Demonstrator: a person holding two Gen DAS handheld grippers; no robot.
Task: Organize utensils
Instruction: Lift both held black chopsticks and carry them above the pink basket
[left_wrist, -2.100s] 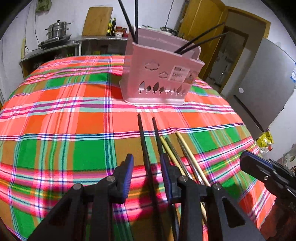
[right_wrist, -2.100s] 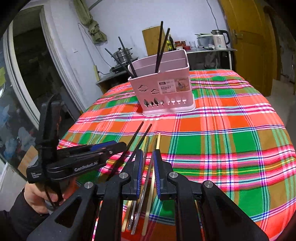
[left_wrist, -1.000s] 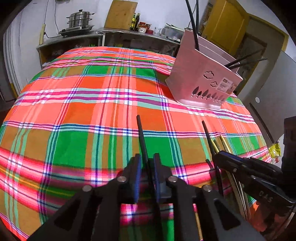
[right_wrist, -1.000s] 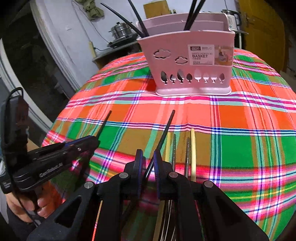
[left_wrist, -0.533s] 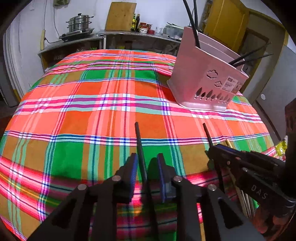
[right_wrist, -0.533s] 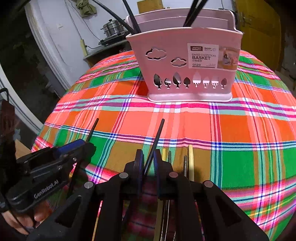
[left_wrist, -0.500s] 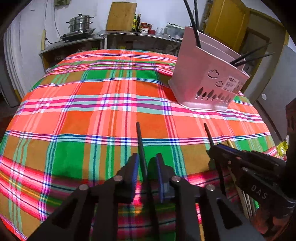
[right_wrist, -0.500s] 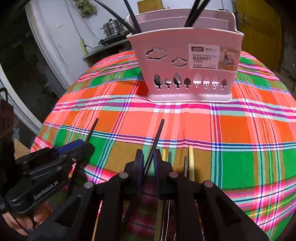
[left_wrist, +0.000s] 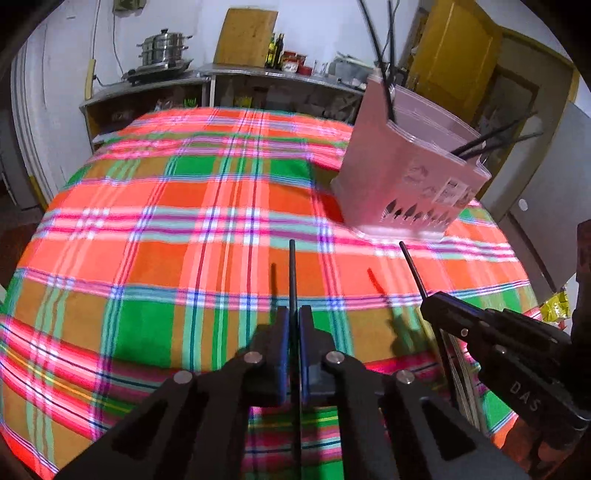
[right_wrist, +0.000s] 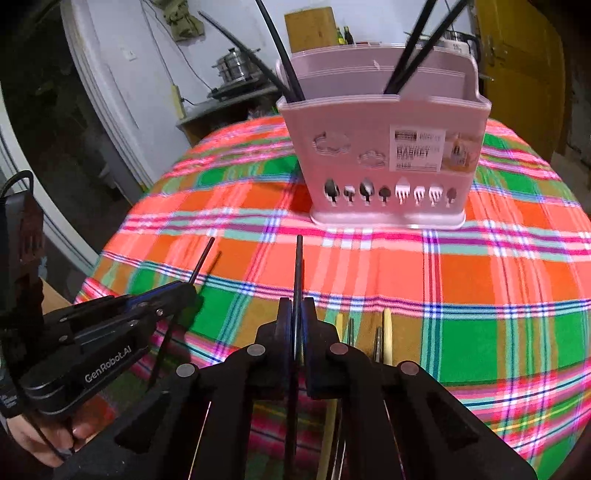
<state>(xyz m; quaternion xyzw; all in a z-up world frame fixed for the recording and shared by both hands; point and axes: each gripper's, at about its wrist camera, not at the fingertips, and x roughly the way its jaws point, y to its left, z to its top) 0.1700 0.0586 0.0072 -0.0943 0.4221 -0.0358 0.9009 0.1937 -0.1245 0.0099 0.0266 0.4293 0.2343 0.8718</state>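
Observation:
A pink utensil basket stands on the plaid tablecloth with several black chopsticks standing in it. My left gripper is shut on a black chopstick that points forward above the cloth. My right gripper is shut on another black chopstick, aimed at the basket. Each gripper shows in the other's view, the right one and the left one. Several yellow and metal chopsticks lie on the cloth under the right gripper.
The round table's plaid cloth drops off at the near edge. A counter with a steel pot and a wooden board stands behind. A yellow door is at the back right.
Both grippers have lifted with their chopsticks and moved closer to the basket. The left gripper has closed tight on its chopstick.

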